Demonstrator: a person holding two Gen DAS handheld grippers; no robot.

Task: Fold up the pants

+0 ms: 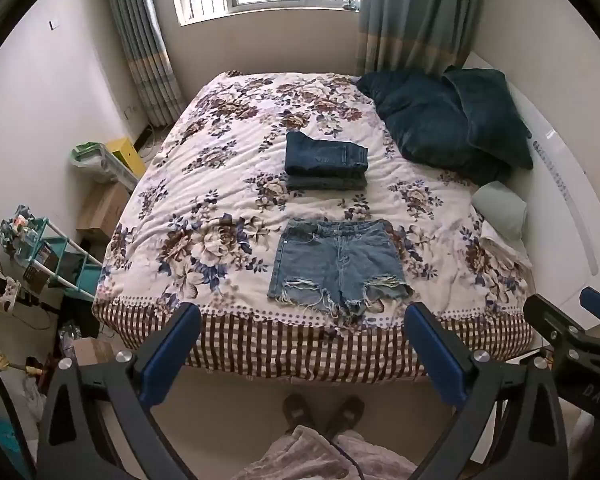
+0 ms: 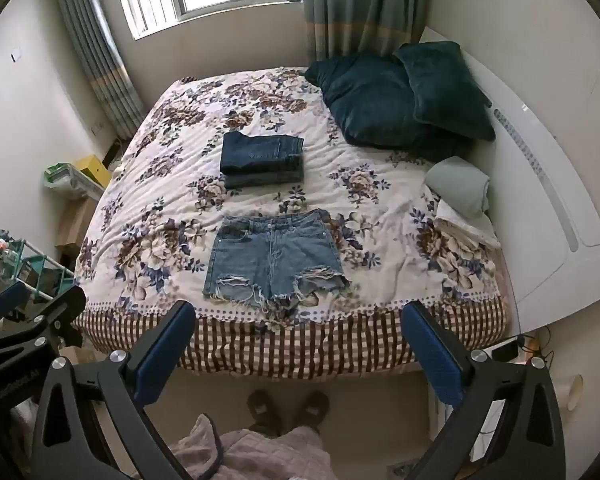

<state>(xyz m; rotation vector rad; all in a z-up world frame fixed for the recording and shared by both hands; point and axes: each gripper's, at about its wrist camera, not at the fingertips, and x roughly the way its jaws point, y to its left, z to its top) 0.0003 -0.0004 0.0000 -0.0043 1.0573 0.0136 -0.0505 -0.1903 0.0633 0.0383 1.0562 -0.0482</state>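
Light blue frayed denim shorts [image 1: 334, 264] lie flat on the floral bedspread [image 1: 204, 200] near the bed's front edge, waistband toward the window; they also show in the right wrist view [image 2: 274, 258]. Behind them sits a stack of folded dark jeans [image 1: 326, 162], also in the right wrist view [image 2: 262, 160]. My left gripper [image 1: 300, 344] is open and empty, held above the floor in front of the bed. My right gripper [image 2: 298, 342] is open and empty at the same height, and shows at the right edge of the left wrist view [image 1: 572, 320].
Dark teal pillows [image 1: 444, 120] lie at the bed's back right, a grey-green pillow [image 2: 458, 186] beside the white headboard [image 2: 548, 184]. A teal rack [image 1: 60, 260], boxes and clutter stand on the floor left. My feet in slippers [image 1: 322, 410] are below.
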